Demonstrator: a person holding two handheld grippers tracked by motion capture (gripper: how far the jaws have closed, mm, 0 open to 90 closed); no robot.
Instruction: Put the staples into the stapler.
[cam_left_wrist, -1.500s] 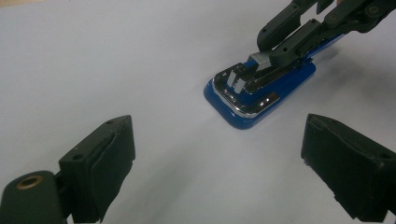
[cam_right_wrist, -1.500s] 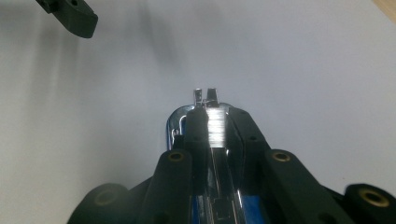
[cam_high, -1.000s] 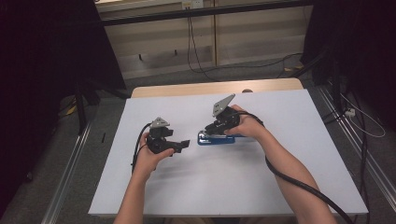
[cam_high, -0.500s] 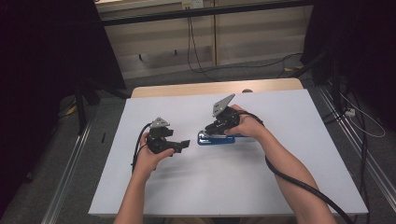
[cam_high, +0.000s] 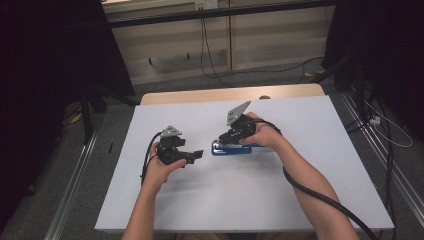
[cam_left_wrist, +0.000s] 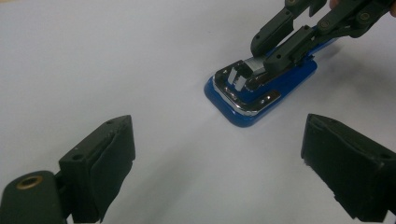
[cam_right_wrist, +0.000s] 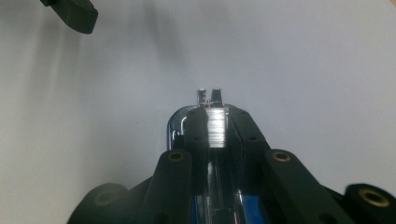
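I have a blue stapler (cam_left_wrist: 261, 95) lying flat on the white table (cam_high: 310, 190), a little past the middle and toward my right side. Its base is a glossy blue slab with rounded corners, and a bright chrome plate sits on top of it at the near end, with a small raised metal piece standing up from that plate. In the right gripper view the same metal strip runs straight away from me, ribbed and shiny, ending in two short prongs, with blue showing underneath on both sides. My right gripper (cam_high: 223, 140) is pinched together on that upper metal part of the stapler, its black jaws pressed against either side of the strip, angled down onto it from the right. My left gripper (cam_high: 196, 155) hovers just to the left of the stapler, apart from it, pointing at its chrome end; its jaws are spread wide with nothing between them, and in the left gripper view the stapler sits beyond and between the two black pads (cam_left_wrist: 105, 161). I cannot tell whether the stapler's base is lifted off the table at all.
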